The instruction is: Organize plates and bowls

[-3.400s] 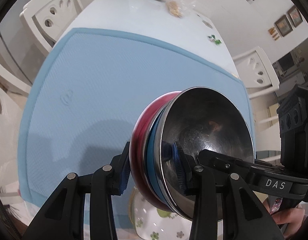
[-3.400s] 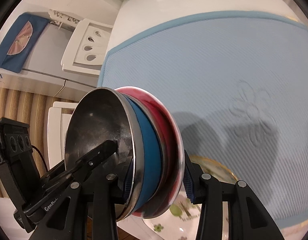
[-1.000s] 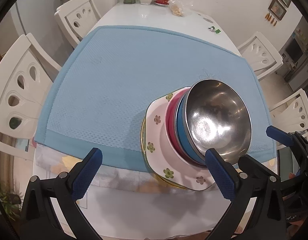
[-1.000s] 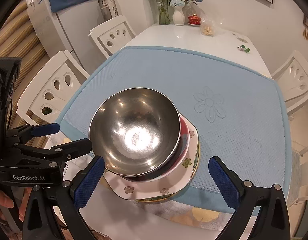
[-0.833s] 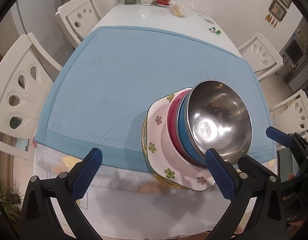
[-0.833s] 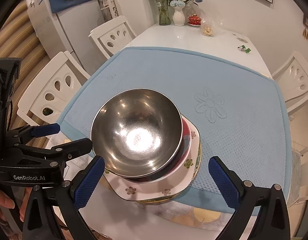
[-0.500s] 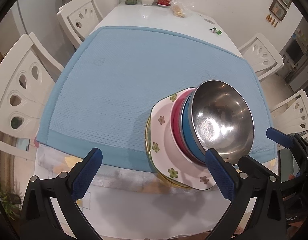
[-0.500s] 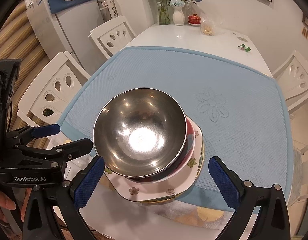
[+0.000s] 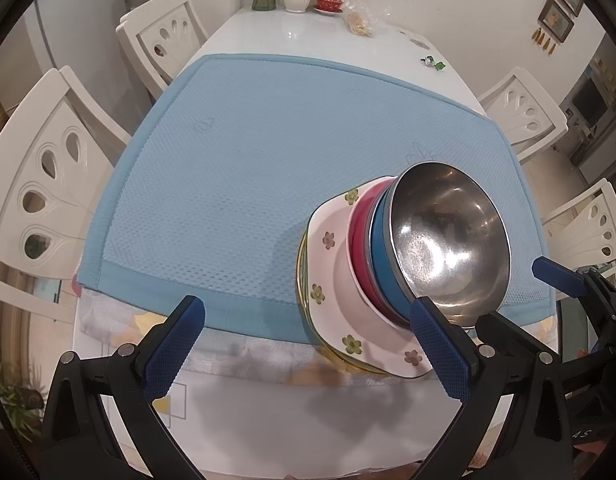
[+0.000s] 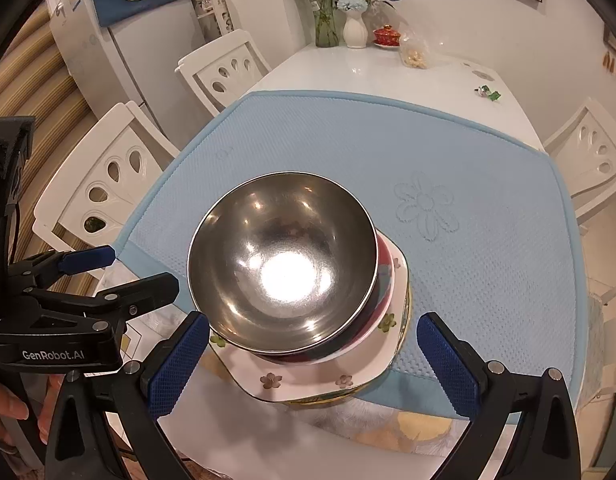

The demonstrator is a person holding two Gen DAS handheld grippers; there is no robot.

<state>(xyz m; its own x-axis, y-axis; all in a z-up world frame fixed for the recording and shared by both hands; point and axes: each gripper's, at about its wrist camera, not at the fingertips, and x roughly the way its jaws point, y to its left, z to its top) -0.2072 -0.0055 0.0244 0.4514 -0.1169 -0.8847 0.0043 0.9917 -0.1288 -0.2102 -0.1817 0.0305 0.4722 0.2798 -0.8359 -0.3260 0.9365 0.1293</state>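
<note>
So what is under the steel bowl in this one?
The steel bowl is nested in a blue bowl, that in a red bowl, all on a floral square plate. A gold-rimmed plate edge peeks out beneath; its face is covered.

I am looking at one stack sitting at the near edge of the blue mat [image 9: 243, 184], partly overhanging onto the white bench [image 9: 267, 432]. A shiny steel bowl [image 10: 281, 262] is nesting upright on top, its inside catching a bright glare. Under it a blue bowl [image 9: 378, 256] is sitting inside a red bowl [image 9: 358, 240]. They are resting on a pale pink square plate with small flowers [image 9: 340, 280], which is lying on a gold-rimmed plate [image 9: 300, 280] showing only at its edge.
</note>
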